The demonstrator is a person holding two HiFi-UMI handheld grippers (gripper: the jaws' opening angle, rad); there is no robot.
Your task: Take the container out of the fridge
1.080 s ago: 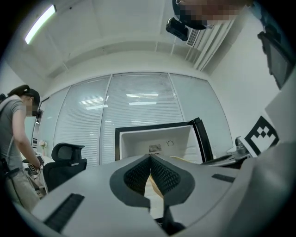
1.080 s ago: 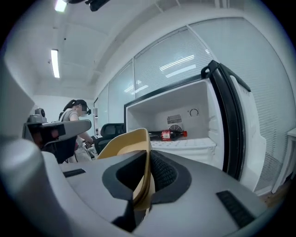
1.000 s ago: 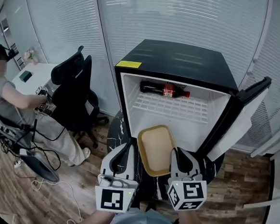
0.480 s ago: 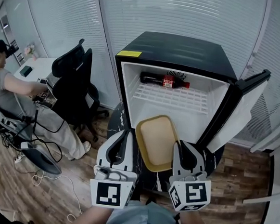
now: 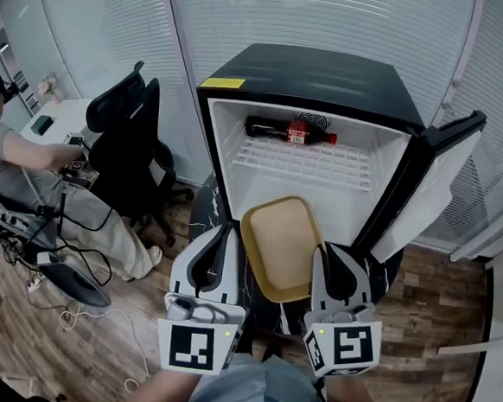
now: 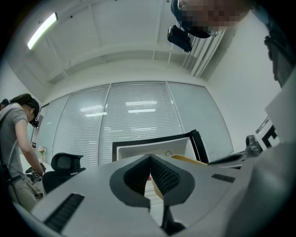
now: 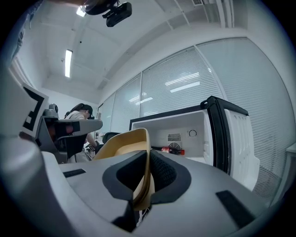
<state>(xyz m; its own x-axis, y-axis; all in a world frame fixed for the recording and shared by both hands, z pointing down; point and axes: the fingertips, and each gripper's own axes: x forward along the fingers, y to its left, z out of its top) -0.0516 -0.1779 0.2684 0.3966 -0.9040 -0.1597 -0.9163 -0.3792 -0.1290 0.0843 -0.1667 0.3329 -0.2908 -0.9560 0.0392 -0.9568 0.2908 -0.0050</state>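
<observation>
Both grippers had come up a little, and the container rose with them. At the far left a person (image 5: pixel 11 168) sat beside a black chair (image 5: pixel 130 143). The left gripper (image 5: pixel 224 228) had its ribbed jaws pressed together on nothing. Next to it was the container (image 5: pixel 280 246), a smooth, shallow tan tray with round corners and a raised rim. It hung in front of the open white fridge (image 5: pixel 313 79). The right gripper (image 5: pixel 324 247) pinched its rim. A dark bottle (image 5: pixel 289 131) lay inside.

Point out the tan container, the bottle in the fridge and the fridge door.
tan container (image 5: pixel 281 241), head view, its flat bottom.
bottle (image 5: pixel 299 135), head view, its red label.
fridge door (image 5: pixel 429 201), head view, its white inner face.
</observation>
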